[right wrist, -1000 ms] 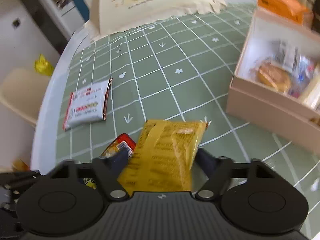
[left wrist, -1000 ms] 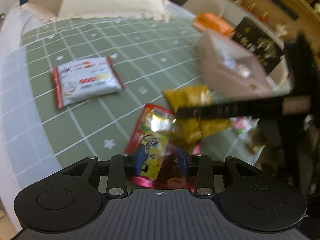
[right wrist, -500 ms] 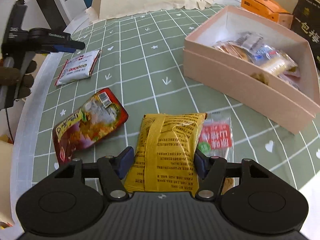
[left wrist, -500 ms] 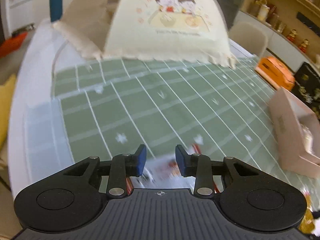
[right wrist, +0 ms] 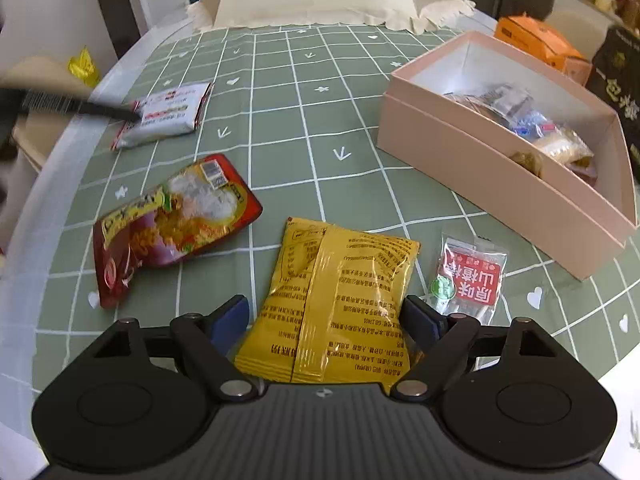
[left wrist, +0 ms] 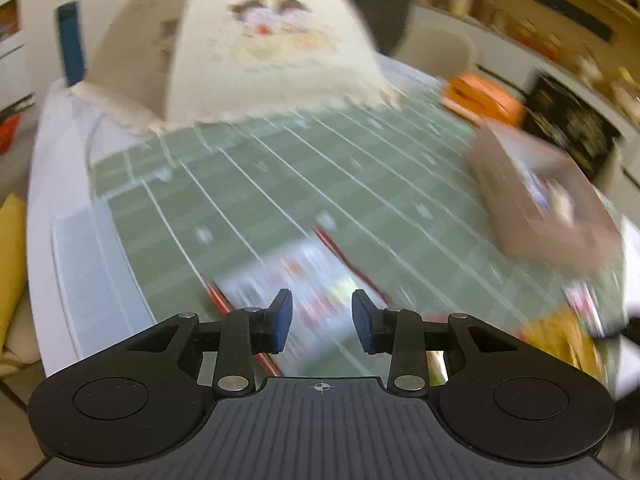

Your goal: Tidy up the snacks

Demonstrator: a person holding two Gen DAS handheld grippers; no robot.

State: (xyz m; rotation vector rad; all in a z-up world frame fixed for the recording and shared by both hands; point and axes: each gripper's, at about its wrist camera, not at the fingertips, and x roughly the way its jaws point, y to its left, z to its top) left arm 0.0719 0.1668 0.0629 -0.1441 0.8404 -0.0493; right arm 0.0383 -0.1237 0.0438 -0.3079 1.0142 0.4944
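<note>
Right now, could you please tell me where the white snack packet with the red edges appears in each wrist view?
Left wrist view: the white packet lies blurred at bottom centre, just beyond the left gripper, whose jaws stand apart and empty.
Right wrist view: it sits at upper left on the green cloth, with the left gripper's dark tip over its left end.
Shared landmark: the pink box, at right in both.
</note>
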